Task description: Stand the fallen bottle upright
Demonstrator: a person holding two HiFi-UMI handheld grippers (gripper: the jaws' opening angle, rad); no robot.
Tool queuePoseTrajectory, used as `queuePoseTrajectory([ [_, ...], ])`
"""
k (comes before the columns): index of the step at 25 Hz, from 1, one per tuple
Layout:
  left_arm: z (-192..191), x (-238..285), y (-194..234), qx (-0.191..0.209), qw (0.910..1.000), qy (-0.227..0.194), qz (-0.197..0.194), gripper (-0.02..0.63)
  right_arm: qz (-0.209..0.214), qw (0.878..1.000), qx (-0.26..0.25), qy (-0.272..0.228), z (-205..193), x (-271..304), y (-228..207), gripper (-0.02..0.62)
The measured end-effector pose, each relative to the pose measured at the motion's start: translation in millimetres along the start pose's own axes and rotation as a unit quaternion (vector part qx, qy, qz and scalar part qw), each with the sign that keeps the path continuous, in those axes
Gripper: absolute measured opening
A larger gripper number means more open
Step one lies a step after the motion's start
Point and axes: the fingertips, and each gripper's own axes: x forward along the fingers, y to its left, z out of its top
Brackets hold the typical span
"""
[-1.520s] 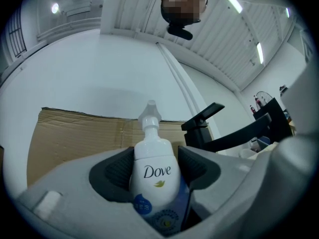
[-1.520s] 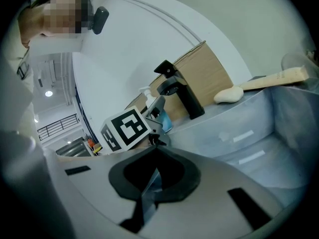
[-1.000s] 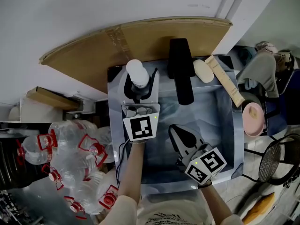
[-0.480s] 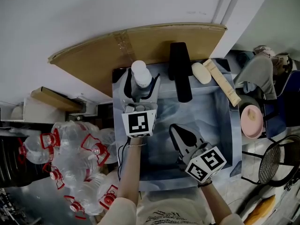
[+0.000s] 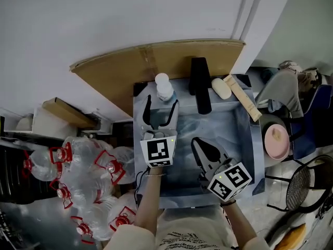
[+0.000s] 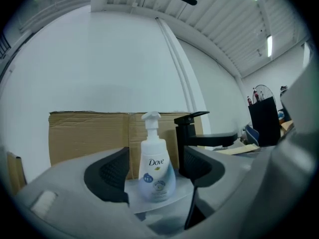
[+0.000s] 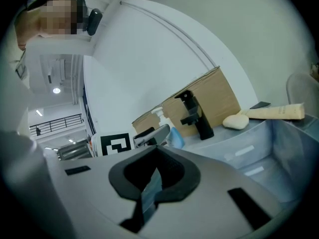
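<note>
A white Dove pump bottle (image 5: 164, 86) (image 6: 155, 169) stands upright on the sink's back left ledge, next to the black faucet (image 5: 200, 85). My left gripper (image 5: 160, 109) (image 6: 154, 179) points level at it. Its jaws have just been opening and now stand wide; the bottle sits just off the tips, with a gap on each side and no pad touching it. My right gripper (image 5: 204, 151) (image 7: 155, 179) hovers over the sink basin (image 5: 234, 139), shut with nothing in it. The bottle's pump head (image 7: 158, 114) also shows in the right gripper view, behind the left gripper.
A cardboard sheet (image 5: 156, 61) leans on the wall behind the sink. A soap bar (image 5: 221, 88) and a beige tube (image 5: 244, 99) lie on the back right ledge. Several plastic water bottles (image 5: 88, 176) are piled at the left; a pink bowl (image 5: 276, 139) sits at the right.
The left jaws, around the bottle a second ago, have spread and drawn back towards me, leaving it standing free. The right gripper has hardly shifted.
</note>
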Motion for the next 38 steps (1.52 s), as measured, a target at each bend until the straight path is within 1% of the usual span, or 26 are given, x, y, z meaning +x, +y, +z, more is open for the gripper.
queuePoseTrajectory([
  [3,6,-12,-6,-0.003,1.0000,0.003,-0.004,0.337,-0.003,1.000,-0.010,-0.011,9,-5,0,0.005],
  [6,9,-25,-9,0.004,0.9999,0.016,-0.001,0.260,-0.007,1.000,-0.022,-0.021,20,-11,0,0.005],
  [9,13,-39,-13,-0.003,0.9997,0.023,-0.003,0.235,-0.012,0.999,-0.035,-0.027,30,-18,2,0.005],
  [11,17,-48,-17,0.001,0.9996,0.027,-0.003,0.211,-0.011,0.998,-0.045,-0.030,36,-24,3,0.005],
  [14,23,-62,-25,-0.006,0.9995,0.030,-0.003,0.165,-0.008,0.998,-0.058,-0.031,45,-35,4,0.005],
  [18,28,-84,-30,-0.006,0.9988,0.049,0.004,0.108,-0.004,0.997,-0.069,-0.032,55,-46,5,0.005],
  [21,36,-98,-42,-0.014,0.9986,0.050,-0.001,0.067,0.000,0.996,-0.080,-0.036,64,-58,6,0.005],
  [25,42,-116,-56,-0.026,0.9981,0.055,-0.014,0.041,0.003,0.995,-0.093,-0.042,73,-70,8,0.005],
  [29,49,-131,-67,-0.027,0.9975,0.060,-0.025,0.034,0.001,0.993,-0.108,-0.050,81,-79,8,0.005],
  [38,70,-161,-73,-0.041,0.9971,0.049,-0.040,0.026,0.010,0.990,-0.129,-0.057,89,-101,9,0.005],
])
